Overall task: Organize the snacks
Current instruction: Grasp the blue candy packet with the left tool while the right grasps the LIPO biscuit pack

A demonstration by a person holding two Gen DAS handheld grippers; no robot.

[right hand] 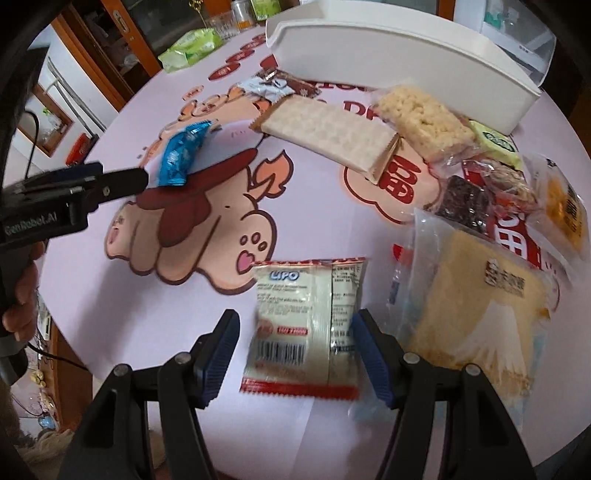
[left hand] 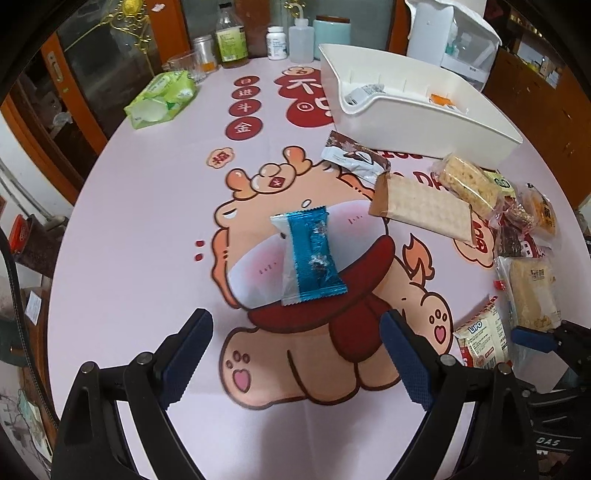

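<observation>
A blue foil snack packet (left hand: 312, 254) lies on the table just ahead of my open left gripper (left hand: 295, 354); it also shows in the right wrist view (right hand: 183, 155). My right gripper (right hand: 293, 350) is open, its blue pads either side of a white Lipo packet (right hand: 306, 328), which shows at the edge of the left wrist view (left hand: 482, 339). A white bin (left hand: 417, 110) holding a few small packets stands at the back right. Between them lie a wafer bar (left hand: 421, 206), a rice bar (left hand: 471, 184) and a brown-white packet (left hand: 354, 155).
Several more wrapped snacks (right hand: 480, 306) are piled at the right edge. A green wipes pack (left hand: 160, 98), bottles and jars (left hand: 231, 35) stand at the far edge. The round table has a pink cartoon cloth (left hand: 140, 236).
</observation>
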